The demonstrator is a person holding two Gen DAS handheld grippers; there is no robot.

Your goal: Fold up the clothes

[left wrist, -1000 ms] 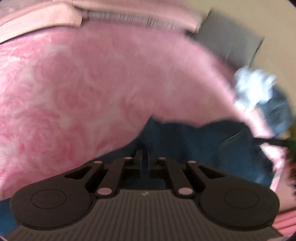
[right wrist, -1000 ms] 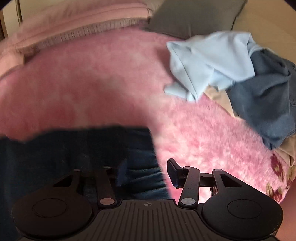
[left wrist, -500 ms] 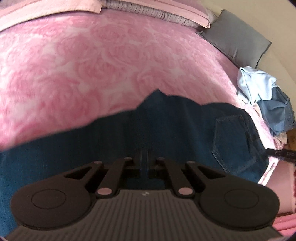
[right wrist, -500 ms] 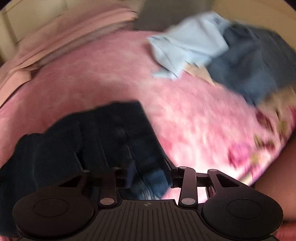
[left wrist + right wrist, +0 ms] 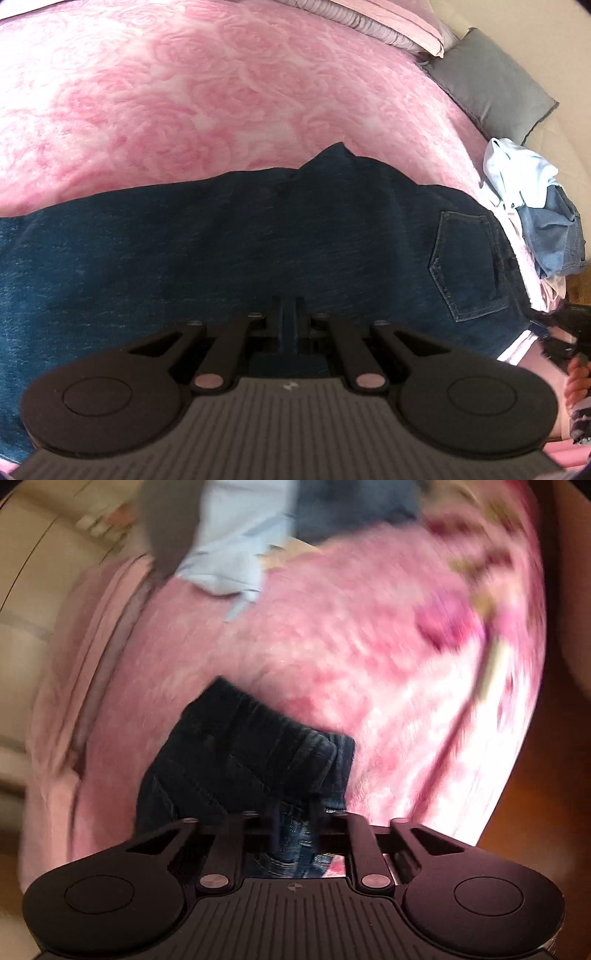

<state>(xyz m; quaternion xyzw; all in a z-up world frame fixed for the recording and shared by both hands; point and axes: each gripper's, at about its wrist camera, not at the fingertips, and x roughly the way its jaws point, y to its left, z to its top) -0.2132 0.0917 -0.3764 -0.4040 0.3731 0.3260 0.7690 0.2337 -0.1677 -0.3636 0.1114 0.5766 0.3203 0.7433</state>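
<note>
Right now, a pair of dark blue jeans (image 5: 258,236) lies stretched across a bed covered by a pink rose-patterned blanket (image 5: 184,92). The long axis of the jeans runs from side to side in the left wrist view, with a back pocket (image 5: 467,266) towards the right end, the waist end.

The left gripper (image 5: 288,325) sits at the near edge of the jeans, about midway along their length. Its jaws are closed on a fold of the denim.

The right gripper (image 5: 295,830) is at the waist end of the jeans, where the cloth bunches up in front of it. Its jaws have just been closing, and a bunch of denim sits between them, apparently pinched, though the picture is blurred.

So each gripper seems to have one part of the same garment, the left at the middle, the right at the waist. The coming fold likely turns on bringing one end along that long axis over the other.

Beyond the waist end of the jeans, a heap of other clothes (image 5: 535,206), pale blue and faded denim, waits on the bed. A grey cushion (image 5: 491,85) lies further past that heap, near pink pillows (image 5: 388,18) at the head of the bed.
</note>
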